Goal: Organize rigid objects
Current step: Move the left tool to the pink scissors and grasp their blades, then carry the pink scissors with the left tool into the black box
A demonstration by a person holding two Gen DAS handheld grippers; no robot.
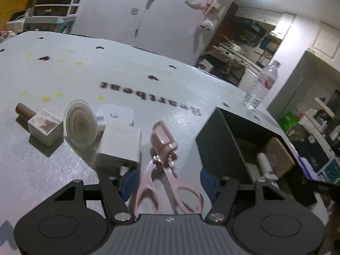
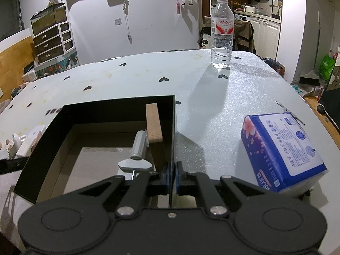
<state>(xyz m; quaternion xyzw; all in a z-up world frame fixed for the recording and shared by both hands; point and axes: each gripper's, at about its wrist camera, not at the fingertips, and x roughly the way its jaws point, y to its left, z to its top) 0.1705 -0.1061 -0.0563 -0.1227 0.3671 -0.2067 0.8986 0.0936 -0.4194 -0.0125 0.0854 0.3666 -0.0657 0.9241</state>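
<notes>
Between left gripper (image 1: 167,182) open pads: pink scissors (image 1: 163,170), light, stiff, pinch at pivot; right gripper (image 2: 172,177) clamps black box (image 2: 95,114) wall.

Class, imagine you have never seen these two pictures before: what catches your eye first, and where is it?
Pink scissors lie on the white table between the open fingers of the left gripper. The right gripper is clamped on the near right wall of a black box holding a wooden block. A water bottle stands at the far edge.
</notes>
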